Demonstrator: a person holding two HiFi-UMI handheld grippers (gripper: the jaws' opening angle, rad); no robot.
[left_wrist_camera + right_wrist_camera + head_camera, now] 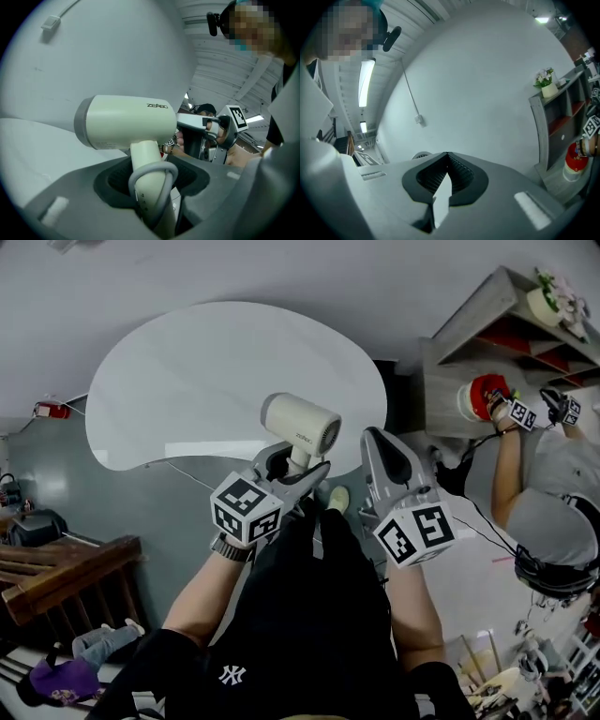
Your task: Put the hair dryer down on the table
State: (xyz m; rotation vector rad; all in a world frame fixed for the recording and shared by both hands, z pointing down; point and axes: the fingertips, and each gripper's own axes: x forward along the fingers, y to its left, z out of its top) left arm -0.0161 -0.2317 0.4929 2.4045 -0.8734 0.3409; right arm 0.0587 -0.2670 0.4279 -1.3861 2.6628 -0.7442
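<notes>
Hair dryer [300, 427] held upright over near edge of white table [187, 371], not yet set down.
Clamped at handle by left gripper [294, 472], jaws closed round it with grey cord loop [157, 180] alongside; right gripper [379, 439] pinched together, empty. Judged rigid, smooth, top-heavy at barrel: best gripped at handle, laid on its side. Shelf unit [487, 343] and second person [553, 493] well right, apparently off the path.

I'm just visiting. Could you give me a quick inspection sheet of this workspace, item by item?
Surface: white table, bare.
Job's things: hair dryer held in the air, not yet down.
Clutter: nothing seen.
Grippers: left gripper shut on the dryer's handle; right gripper shut, empty.
Cables: grey cord looped round the handle.
Surroundings: shelf unit, wooden chair, another person.
</notes>
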